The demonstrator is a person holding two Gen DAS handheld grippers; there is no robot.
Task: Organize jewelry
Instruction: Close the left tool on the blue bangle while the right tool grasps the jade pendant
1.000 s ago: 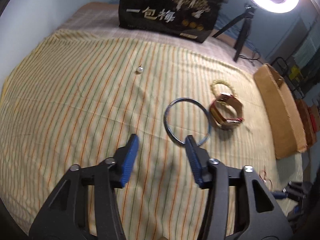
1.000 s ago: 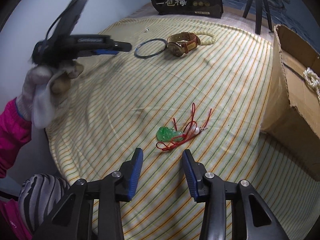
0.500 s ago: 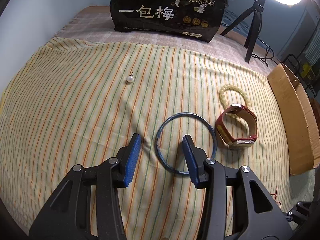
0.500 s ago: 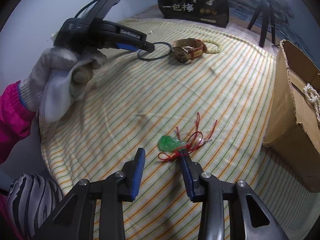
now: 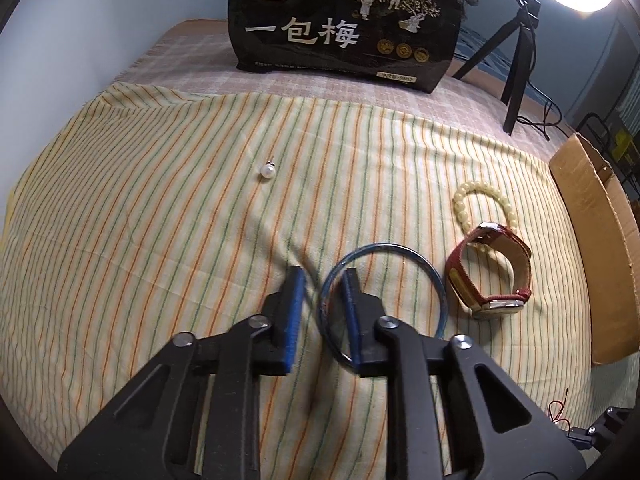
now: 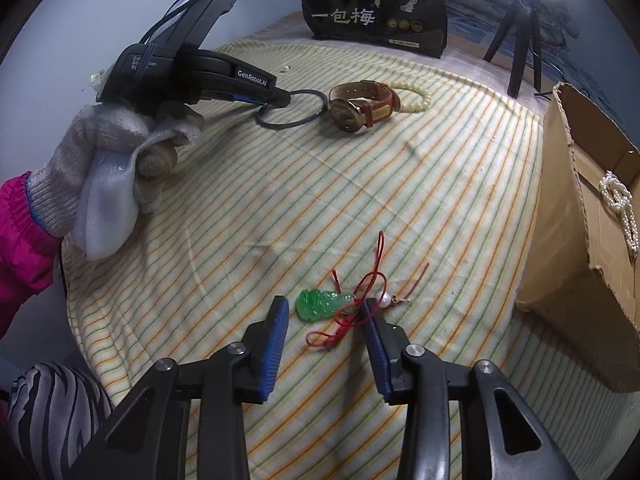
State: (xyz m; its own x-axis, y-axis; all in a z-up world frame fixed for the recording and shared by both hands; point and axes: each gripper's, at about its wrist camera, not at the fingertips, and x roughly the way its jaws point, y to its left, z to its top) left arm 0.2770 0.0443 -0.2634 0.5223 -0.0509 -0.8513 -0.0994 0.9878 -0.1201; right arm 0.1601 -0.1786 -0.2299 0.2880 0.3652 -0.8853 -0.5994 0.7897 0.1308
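Note:
A thin blue bangle [image 5: 384, 245] lies on the striped cloth. My left gripper [image 5: 323, 280] straddles its left rim, one finger inside the ring and one outside. The jaws are closing, and a gap still shows beside the rim. The right wrist view shows the same gripper [image 6: 280, 98], held by a gloved hand [image 6: 116, 148], at the bangle [image 6: 286, 126]. My right gripper [image 6: 325, 308] is opening over a green pendant [image 6: 320, 304] on a red cord. The pendant sits between the fingertips, unpinched.
A red-strapped watch [image 5: 524, 264] and a pale bead bracelet [image 5: 460, 200] lie right of the bangle. A loose pearl [image 5: 268, 170] sits farther back. A cardboard box [image 6: 560, 220] at the right holds a pearl necklace [image 6: 620, 208]. A black bag [image 5: 344, 20] and a tripod [image 5: 516, 60] stand behind.
My left gripper moved forward onto the bangle and its jaws narrowed around the rim. My right gripper edged up to the pendant; its jaws narrowed, then widened.

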